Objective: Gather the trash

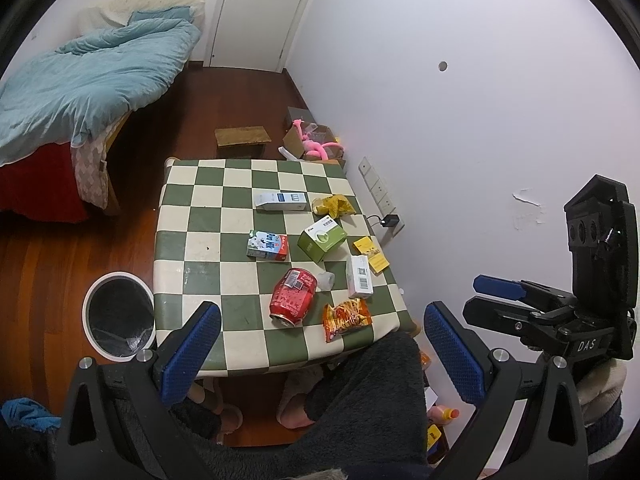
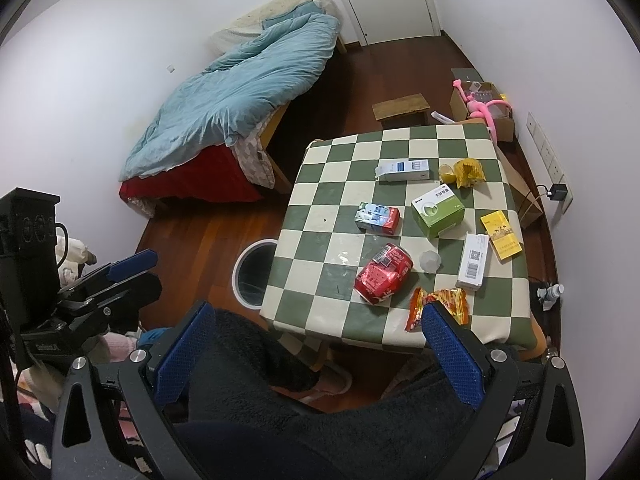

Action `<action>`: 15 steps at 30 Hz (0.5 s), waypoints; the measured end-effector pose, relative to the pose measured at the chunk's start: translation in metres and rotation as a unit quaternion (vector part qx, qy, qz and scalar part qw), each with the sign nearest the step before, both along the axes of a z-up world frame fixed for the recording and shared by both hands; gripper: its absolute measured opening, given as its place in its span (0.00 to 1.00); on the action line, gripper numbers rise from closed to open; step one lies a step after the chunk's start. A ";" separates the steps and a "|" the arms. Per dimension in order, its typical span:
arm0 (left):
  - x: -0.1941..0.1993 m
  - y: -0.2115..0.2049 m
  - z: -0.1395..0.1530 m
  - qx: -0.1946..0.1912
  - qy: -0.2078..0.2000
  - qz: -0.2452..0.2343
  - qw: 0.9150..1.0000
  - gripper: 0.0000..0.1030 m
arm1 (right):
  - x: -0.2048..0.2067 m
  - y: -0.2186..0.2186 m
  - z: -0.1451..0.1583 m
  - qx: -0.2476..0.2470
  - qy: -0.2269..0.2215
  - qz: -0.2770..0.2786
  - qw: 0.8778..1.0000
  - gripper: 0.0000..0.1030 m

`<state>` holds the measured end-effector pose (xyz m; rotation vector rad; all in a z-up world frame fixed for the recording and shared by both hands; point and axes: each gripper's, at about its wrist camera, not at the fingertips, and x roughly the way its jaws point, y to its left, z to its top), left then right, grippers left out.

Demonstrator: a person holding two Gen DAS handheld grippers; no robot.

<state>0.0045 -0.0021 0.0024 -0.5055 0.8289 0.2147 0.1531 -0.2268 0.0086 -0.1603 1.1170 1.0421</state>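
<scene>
Red and dented, the soda can [image 1: 293, 297] lies on its side near the front edge of the green-and-cream checkered table [image 1: 192, 240]. At its 3 o'clock sits an orange snack wrapper [image 1: 346, 317]; at 12 o'clock, a milk carton [image 1: 267, 245] and a green box [image 1: 321, 237]. A white-rimmed bin [image 1: 119, 317] stands on the floor at 9 o'clock. Both the left gripper [image 1: 320, 356] and the right gripper [image 2: 316, 356] hover spread wide, holding nothing.
</scene>
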 end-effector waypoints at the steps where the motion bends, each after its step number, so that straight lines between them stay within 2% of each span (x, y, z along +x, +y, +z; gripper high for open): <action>1: 0.000 0.000 0.000 0.000 -0.001 0.001 1.000 1.00 | 0.000 0.000 0.000 0.000 0.000 0.000 1.000 1.00; 15: -0.002 0.002 0.002 -0.001 -0.003 -0.001 1.000 1.00 | -0.003 0.000 0.001 0.000 -0.002 0.000 1.000 1.00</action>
